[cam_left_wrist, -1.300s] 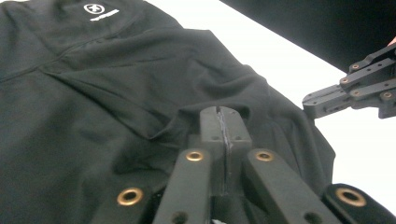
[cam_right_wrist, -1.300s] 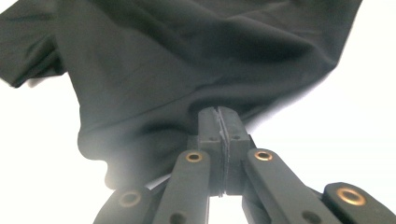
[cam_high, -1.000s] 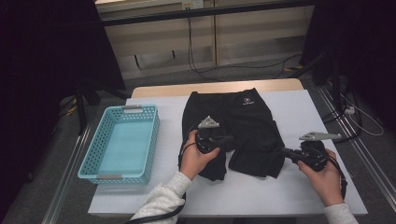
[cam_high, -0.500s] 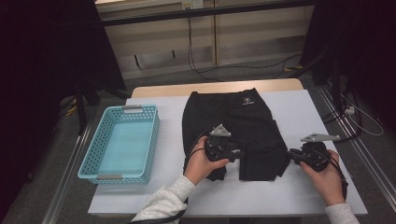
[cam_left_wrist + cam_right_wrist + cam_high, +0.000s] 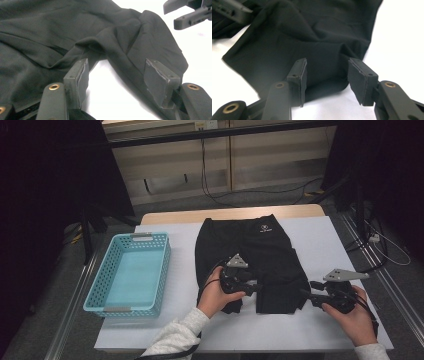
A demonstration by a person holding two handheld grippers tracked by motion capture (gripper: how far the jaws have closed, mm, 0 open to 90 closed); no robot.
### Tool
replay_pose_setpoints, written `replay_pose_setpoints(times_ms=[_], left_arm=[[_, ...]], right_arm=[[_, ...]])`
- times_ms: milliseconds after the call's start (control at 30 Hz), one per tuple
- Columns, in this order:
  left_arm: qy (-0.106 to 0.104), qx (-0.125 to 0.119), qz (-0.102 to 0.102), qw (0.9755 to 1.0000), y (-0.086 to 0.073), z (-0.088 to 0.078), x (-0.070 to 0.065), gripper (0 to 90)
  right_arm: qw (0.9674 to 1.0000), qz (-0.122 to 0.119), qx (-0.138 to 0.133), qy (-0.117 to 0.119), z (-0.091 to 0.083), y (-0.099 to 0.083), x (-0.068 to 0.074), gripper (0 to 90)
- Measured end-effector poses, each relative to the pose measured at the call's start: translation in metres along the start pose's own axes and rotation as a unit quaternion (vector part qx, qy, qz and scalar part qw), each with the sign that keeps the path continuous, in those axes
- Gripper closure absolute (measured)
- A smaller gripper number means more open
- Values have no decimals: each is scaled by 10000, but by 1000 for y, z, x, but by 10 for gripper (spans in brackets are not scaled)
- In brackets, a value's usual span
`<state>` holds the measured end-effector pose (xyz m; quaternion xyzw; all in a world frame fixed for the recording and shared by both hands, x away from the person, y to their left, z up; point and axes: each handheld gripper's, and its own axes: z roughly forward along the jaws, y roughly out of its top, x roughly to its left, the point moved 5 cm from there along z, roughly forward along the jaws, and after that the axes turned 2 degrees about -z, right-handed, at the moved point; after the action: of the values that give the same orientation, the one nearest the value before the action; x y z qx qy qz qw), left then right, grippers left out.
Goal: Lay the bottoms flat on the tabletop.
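We see black shorts (image 5: pixel 260 260) lying flat on the white table (image 5: pixel 335 240), with the legs pointing toward us. Our left gripper (image 5: pixel 256 288) sits over the left leg, and its jaws have just been opening; the cloth lies loose between them, not pinched. Our right gripper (image 5: pixel 306 293) rests at the edge of the right leg, and its jaws have just been opening too, with cloth between them but not squeezed. A blue basket (image 5: pixel 129 275) stands to the left, well apart from the shorts.
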<state>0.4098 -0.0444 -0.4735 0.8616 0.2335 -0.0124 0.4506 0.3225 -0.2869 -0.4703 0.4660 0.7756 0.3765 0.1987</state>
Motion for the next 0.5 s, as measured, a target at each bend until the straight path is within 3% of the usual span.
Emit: replay_pose_setpoints(times_ms=[200, 500], left_arm=[[-104, 143, 14, 9998, -2, 5, -6, 426], [-40, 381, -4, 9993, -9, 18, -6, 496]], right_arm=[[9993, -314, 53, 170, -5, -3, 10, 537], [9982, -429, 177, 367, -5, -10, 17, 528]])
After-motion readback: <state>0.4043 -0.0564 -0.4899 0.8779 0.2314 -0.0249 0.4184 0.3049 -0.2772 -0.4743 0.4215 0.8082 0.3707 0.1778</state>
